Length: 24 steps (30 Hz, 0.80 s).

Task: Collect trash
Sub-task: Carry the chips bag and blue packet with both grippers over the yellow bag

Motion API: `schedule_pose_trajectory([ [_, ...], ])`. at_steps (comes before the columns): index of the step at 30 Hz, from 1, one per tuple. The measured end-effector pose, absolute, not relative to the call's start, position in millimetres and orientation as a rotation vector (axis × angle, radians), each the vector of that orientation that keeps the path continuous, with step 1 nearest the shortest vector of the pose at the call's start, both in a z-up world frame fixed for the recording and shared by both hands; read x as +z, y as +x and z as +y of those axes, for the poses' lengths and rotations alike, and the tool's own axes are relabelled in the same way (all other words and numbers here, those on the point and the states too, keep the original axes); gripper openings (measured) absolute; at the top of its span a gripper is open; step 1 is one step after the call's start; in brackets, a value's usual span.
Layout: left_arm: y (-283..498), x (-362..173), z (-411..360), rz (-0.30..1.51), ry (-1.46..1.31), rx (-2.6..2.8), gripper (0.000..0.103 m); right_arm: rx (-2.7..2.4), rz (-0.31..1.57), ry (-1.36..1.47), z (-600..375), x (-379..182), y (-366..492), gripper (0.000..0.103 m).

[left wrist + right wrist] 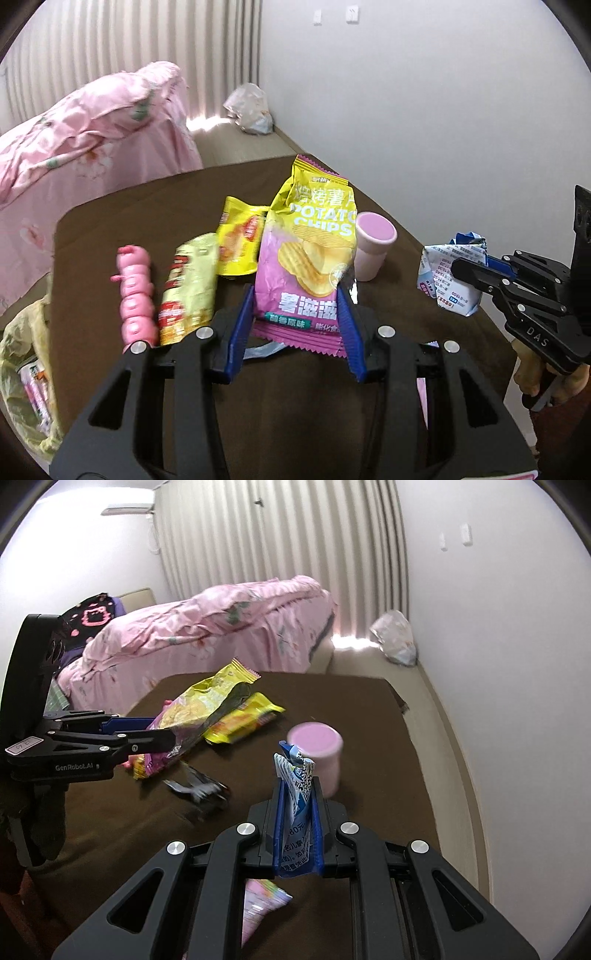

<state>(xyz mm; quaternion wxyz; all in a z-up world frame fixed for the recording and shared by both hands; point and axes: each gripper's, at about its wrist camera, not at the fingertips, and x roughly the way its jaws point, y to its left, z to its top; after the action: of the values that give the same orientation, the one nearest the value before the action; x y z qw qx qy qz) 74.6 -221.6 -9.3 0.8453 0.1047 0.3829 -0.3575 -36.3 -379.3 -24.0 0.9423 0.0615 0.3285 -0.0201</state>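
Observation:
My left gripper point(295, 299) is shut on a pink and yellow potato chips bag point(310, 254) and holds it upright over the brown table point(110, 229). The bag also shows in the right wrist view point(192, 716). My right gripper point(297, 781) is shut on a crumpled white and blue wrapper point(295, 805), which also shows in the left wrist view point(448, 273). A yellow snack bag point(238, 240), a green and red packet point(188, 291) and a pink toy-like piece point(135, 295) lie on the table.
A pink cup point(371, 247) stands on the table beside the chips bag. A yellow bag with trash point(26, 376) hangs at the table's left edge. A dark crumpled wrapper point(199, 786) lies mid-table. A pink bed point(207, 635) stands behind; a white plastic bag point(397, 637) sits by the wall.

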Motion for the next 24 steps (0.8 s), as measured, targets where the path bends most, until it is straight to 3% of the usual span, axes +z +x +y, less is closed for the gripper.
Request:
schedule_pose_trajectory([
  [11,79.0,11.4,-110.1,0.759,0.075,-0.593,0.041,0.1,0.643,0.024,-303.0,12.1,0.0,0.013],
  [24,112.0,-34.9,85.1,0.796,-0.208,-0.14,0.041,0.379,0.627,-0.098,-181.9,32.7,78.3,0.013],
])
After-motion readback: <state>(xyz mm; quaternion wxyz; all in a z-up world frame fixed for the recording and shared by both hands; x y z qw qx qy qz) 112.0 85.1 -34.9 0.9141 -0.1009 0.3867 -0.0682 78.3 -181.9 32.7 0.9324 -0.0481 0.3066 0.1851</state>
